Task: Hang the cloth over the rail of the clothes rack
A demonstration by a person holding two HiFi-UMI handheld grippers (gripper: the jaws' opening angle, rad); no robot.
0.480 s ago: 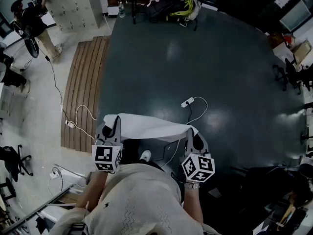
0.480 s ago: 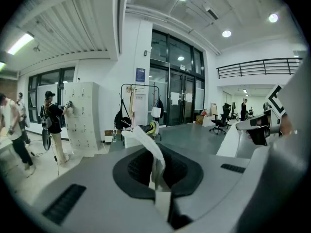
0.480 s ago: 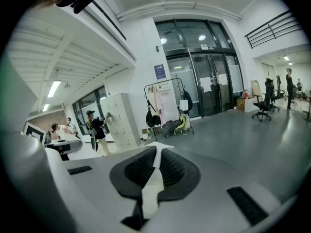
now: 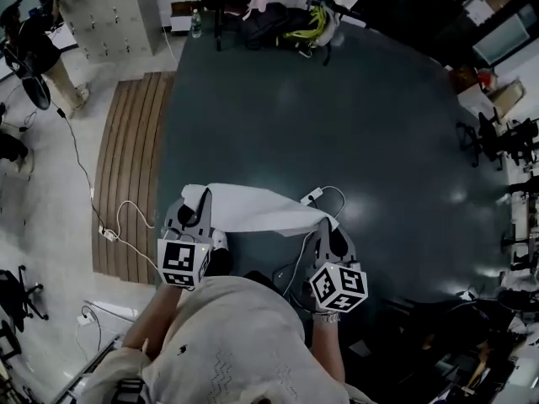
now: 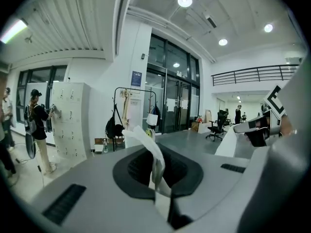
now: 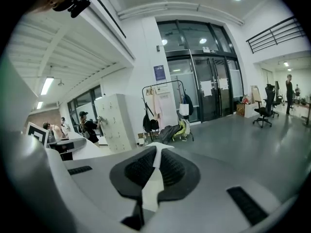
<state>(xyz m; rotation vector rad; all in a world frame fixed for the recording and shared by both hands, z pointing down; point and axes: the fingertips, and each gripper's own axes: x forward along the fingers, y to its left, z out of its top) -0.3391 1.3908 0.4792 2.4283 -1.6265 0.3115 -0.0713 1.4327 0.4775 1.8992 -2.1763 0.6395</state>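
evidently light, limp and quick to sag, the cloth (image 4: 257, 209) spans left gripper (image 4: 200, 205) and right gripper (image 4: 324, 227), jaws pinching opposite corners, well apart from the clothes rack (image 6: 164, 108).

The cloth (image 4: 253, 210) stretches above the floor (image 4: 354, 116), its left end pinched in the left tool (image 4: 202, 204) and its right end in the right tool (image 4: 324, 228). Just beyond the cloth's right end a power strip (image 4: 310, 196) lies on the floor. Left of the cloth lies a slatted board (image 4: 126, 175). Far beyond the cloth stands the clothes rack (image 5: 133, 115); far beyond and leftward, the lockers (image 4: 114, 11).
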